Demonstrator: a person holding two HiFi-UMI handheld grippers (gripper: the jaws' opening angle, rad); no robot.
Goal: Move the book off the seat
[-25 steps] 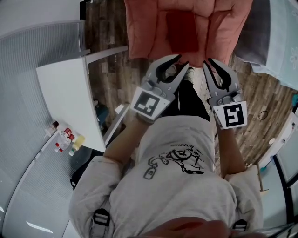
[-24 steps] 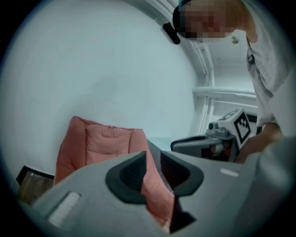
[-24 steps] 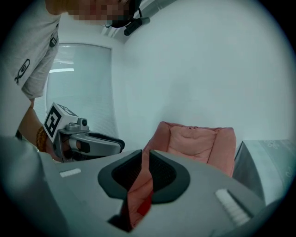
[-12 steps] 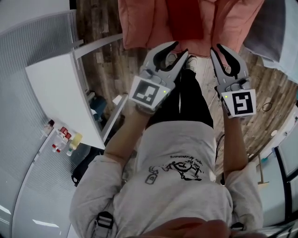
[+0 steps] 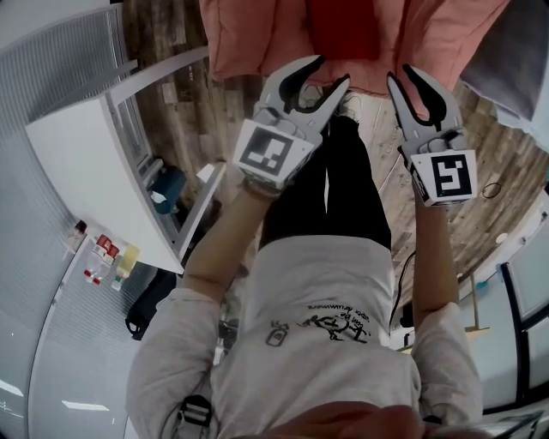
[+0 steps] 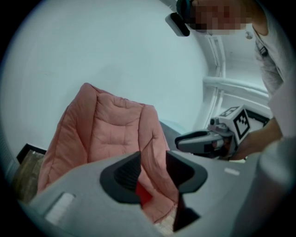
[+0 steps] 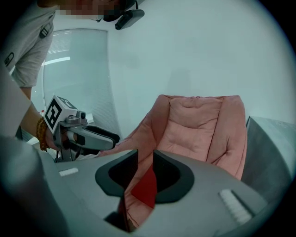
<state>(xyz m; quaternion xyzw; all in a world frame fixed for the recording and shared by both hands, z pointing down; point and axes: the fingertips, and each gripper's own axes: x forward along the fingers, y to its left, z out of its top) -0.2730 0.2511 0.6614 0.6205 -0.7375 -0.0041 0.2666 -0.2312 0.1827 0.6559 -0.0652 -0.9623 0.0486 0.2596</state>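
Observation:
A red book [image 5: 345,24] lies on the seat of a pink padded chair [image 5: 249,39] at the top of the head view. My left gripper [image 5: 333,72] and right gripper [image 5: 401,75] are held side by side in front of the seat edge, short of the book. Both are open, their jaws have just been opening, and nothing is between them. In the left gripper view the book [image 6: 144,197] shows as a red sliver beyond the left gripper [image 6: 153,172]. Seen from the right gripper [image 7: 145,175], the book [image 7: 147,187] lies ahead on the chair [image 7: 199,129].
A white table [image 5: 86,171] stands at the left, with small bottles [image 5: 103,257] on a ledge beside it. A grey seat [image 5: 515,51] adjoins the chair on the right. The person's black-trousered legs [image 5: 330,189] stand on the wood floor [image 5: 197,120].
Both grippers have sunk toward the chair's seat and their jaws stand wider apart. The chair and book have slid toward the top edge of the head view.

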